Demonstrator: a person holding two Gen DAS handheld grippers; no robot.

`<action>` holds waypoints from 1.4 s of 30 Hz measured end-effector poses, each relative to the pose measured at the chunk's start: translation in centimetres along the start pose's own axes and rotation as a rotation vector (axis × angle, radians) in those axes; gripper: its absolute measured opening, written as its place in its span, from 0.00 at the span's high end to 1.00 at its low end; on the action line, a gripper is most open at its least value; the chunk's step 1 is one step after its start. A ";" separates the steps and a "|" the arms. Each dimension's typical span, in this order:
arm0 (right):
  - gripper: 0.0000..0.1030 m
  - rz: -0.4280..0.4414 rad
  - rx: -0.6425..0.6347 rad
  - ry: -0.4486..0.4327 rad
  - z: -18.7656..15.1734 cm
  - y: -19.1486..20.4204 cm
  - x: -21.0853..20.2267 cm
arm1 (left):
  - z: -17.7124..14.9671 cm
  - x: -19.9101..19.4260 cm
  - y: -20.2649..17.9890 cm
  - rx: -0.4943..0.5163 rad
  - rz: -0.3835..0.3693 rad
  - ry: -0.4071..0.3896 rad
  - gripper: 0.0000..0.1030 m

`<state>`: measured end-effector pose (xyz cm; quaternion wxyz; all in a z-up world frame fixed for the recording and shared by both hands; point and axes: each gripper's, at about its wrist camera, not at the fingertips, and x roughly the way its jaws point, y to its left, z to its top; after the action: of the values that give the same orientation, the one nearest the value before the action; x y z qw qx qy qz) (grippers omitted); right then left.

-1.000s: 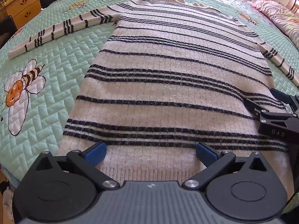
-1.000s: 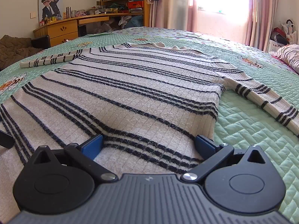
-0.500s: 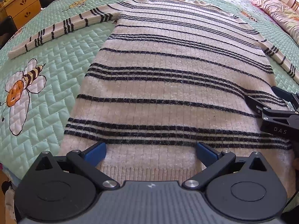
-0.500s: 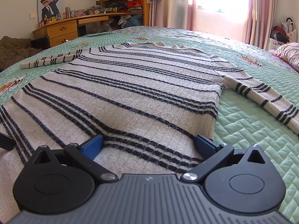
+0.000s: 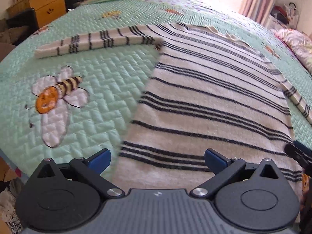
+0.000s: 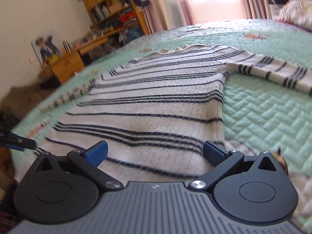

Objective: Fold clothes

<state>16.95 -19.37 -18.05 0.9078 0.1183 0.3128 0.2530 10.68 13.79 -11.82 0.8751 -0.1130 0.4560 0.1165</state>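
Left gripper (image 5: 157, 159): fingers spread wide, nothing held between the blue pads (image 5: 99, 159). It is positioned over the lower left corner of the sweater (image 5: 210, 101), one pad above the quilt (image 5: 93, 89), the other above the knit. Whether the pads touch the fabric cannot be told.

Right gripper (image 6: 155, 152): also spread wide, nothing pinched. It is placed over the lower right corner of the sweater (image 6: 156, 105), the right pad at the side edge. Contact cannot be told.

Sweater: cream with dark stripes, laid flat on the bed, hem toward both grippers, neck at the far end. Both sleeves are stretched outward: left sleeve (image 5: 93, 41), right sleeve (image 6: 273, 72).

A bee (image 5: 56, 99) is stitched into the green quilt just left of the sweater. A wooden dresser (image 5: 48, 5) is seen beyond the bed; shelves (image 6: 115, 13) and curtains (image 6: 161, 2) are seen behind, blurred.
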 end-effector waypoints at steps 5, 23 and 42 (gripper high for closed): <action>0.00 -0.016 0.057 -0.045 -1.0 0.9 -4.0 | -0.5 0.5 3.3 -0.058 0.018 0.014 0.01; 0.01 0.055 0.093 -0.013 -3.4 1.3 -6.0 | -2.9 2.2 0.1 0.092 -0.059 0.047 0.01; 0.03 0.024 -0.007 -0.046 0.0 1.4 -2.8 | -2.7 2.7 -0.2 0.102 -0.065 0.032 0.01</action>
<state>14.52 -19.65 -16.08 0.9121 0.1247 0.2895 0.2619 10.14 13.04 -15.51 0.8756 -0.0849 0.4713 0.0628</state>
